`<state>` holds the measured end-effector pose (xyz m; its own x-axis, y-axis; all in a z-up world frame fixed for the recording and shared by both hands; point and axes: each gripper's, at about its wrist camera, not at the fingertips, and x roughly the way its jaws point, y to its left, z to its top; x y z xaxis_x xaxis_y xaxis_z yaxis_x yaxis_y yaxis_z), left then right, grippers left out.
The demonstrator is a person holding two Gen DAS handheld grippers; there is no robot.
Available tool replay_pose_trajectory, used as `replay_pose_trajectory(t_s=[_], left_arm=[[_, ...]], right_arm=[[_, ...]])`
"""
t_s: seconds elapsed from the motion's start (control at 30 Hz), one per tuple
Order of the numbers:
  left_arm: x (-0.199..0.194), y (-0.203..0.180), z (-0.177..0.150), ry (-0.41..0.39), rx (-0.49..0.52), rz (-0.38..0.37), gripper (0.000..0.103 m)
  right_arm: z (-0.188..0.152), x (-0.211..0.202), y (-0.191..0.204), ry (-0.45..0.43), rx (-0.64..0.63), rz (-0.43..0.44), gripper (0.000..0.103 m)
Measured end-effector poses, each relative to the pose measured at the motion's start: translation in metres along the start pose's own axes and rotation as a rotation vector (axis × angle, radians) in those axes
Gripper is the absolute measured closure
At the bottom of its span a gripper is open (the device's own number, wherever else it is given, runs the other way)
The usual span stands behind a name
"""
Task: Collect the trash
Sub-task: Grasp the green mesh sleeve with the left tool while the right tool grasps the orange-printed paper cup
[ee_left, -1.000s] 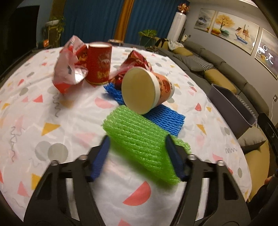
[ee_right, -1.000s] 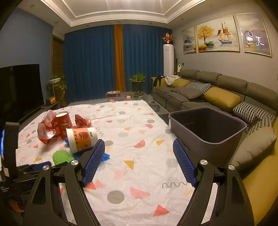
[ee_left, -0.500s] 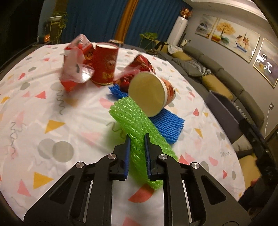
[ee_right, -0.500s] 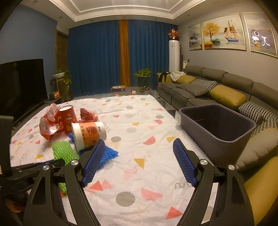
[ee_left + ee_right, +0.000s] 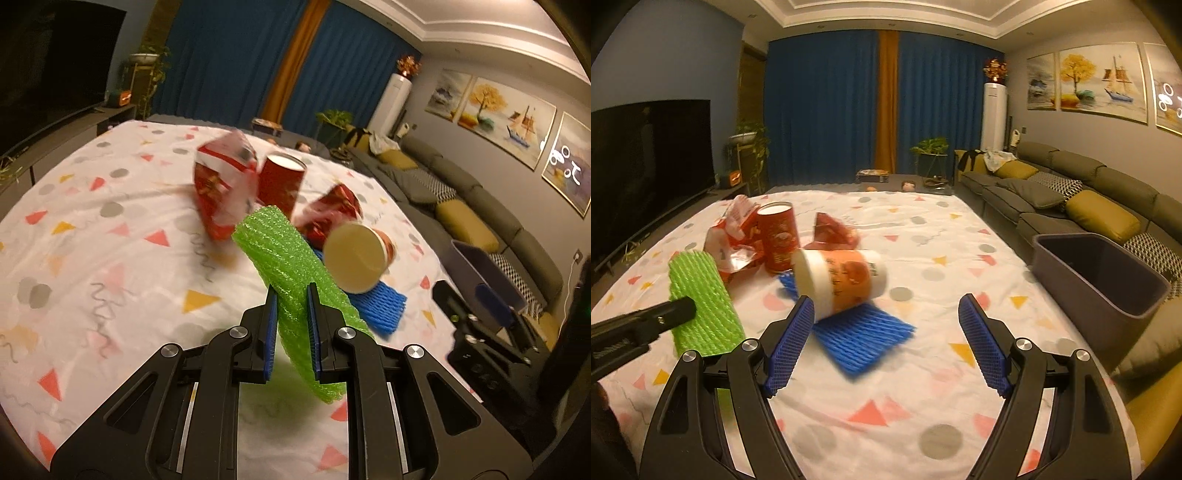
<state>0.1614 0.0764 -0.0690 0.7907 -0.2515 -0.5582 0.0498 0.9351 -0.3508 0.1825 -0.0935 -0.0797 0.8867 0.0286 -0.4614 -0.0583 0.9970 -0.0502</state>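
While green foam net is pinched, tipped cup (on blue net) lies beside.

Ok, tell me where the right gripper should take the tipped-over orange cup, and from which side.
Probably across the orange cup's middle, coming from the near side above the blue foam net. It lies on its side, so its round wall faces the open right gripper, whose gap looks wide enough.

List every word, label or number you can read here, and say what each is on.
None can be read.
Upright red cup: print blurred.
Tipped orange cup: dark marks near its rim, too small.
Red wrappers: print blurred.
Right-hand wall picture: white brush marks, not readable.
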Motion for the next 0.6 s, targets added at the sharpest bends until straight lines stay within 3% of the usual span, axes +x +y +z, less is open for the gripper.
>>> replay_pose_trajectory(t_s=[0.37,0.6], left_arm=[[-0.017,0.037,0.019,-0.062,-0.039,0.021,0.089],[-0.015,0.047,0.022,-0.062,-0.06,0.011,0.089]], right_arm=[[0.01,0.048,0.04,0.059,-0.05,-0.033,0.038],[0.011,0.068,0.043,0.111,-0.05,-0.055,0.057]])
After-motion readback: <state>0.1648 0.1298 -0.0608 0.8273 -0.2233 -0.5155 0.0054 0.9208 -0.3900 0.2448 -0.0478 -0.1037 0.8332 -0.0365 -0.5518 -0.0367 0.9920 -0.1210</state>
